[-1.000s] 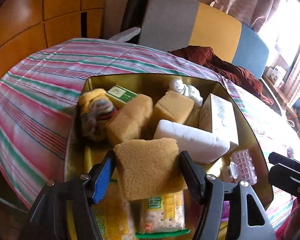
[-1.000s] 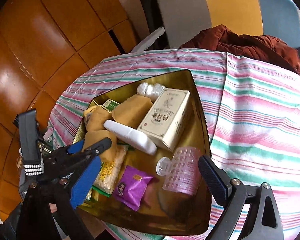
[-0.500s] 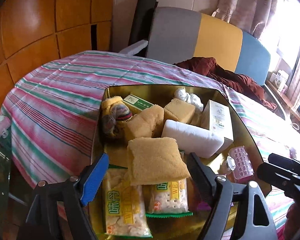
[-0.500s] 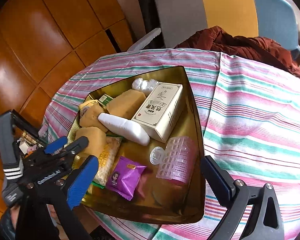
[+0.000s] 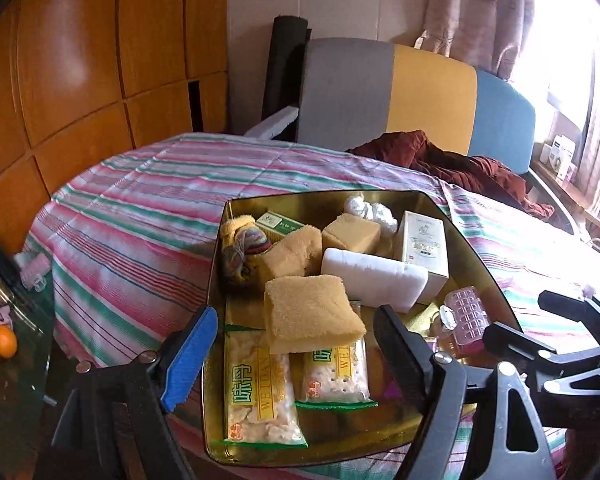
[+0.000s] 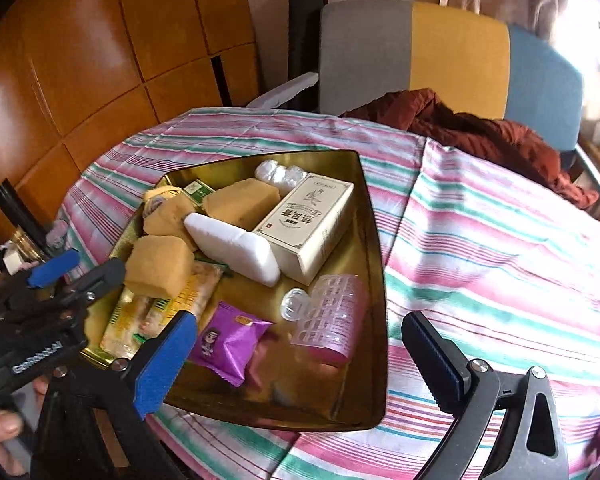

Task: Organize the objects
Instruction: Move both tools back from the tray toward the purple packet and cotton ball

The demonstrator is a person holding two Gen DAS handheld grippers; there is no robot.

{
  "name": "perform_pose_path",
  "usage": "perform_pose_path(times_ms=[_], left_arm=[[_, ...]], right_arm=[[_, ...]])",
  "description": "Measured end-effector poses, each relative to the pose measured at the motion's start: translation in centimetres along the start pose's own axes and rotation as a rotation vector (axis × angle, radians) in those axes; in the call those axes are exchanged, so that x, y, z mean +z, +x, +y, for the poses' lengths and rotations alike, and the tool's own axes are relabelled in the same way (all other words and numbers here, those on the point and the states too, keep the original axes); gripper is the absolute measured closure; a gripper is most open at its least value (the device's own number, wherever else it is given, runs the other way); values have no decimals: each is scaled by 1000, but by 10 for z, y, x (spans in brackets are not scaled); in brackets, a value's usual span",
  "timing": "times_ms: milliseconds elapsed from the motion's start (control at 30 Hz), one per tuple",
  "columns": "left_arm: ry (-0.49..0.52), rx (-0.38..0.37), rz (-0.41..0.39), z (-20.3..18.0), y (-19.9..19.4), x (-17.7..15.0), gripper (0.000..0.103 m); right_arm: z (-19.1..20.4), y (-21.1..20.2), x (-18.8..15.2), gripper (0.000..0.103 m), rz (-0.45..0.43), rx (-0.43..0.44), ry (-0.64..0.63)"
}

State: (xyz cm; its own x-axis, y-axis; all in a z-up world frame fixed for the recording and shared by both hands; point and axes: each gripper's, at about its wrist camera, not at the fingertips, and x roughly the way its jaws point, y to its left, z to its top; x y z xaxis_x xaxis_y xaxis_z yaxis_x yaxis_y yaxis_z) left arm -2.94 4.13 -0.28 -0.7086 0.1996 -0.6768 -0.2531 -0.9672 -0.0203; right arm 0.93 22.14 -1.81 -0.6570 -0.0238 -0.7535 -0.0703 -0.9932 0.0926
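The left gripper [image 5: 296,354] stands wide with nothing between its pads, above the near end of the gold tray [image 5: 484,264]. Just beyond its fingertips a yellow sponge [image 5: 310,312] lies free on two cracker packets [image 5: 260,392]. Farther in are a white foam block [image 5: 374,282], a cream box [image 5: 422,244] and more sponges [image 5: 292,254], with a pink hair roller [image 5: 466,318] at the right. The right gripper [image 6: 300,354] is also spread wide and holds nothing, hovering over the tray's near corner, where a purple sachet [image 6: 228,338] lies beside the roller. The tray rests on a striped tablecloth [image 6: 480,240].
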Motion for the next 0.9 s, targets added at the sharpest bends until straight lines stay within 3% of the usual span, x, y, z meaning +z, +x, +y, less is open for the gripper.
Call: perform_pose_path(times_ms=[500, 900], left_arm=[[103, -21, -37, -33, -26, -7, 21], [238, -69, -67, -74, -40, -11, 21]], right_arm=[[-20, -20, -11, 0, -28, -46, 39], [-63, -38, -28, 0, -18, -138, 96]])
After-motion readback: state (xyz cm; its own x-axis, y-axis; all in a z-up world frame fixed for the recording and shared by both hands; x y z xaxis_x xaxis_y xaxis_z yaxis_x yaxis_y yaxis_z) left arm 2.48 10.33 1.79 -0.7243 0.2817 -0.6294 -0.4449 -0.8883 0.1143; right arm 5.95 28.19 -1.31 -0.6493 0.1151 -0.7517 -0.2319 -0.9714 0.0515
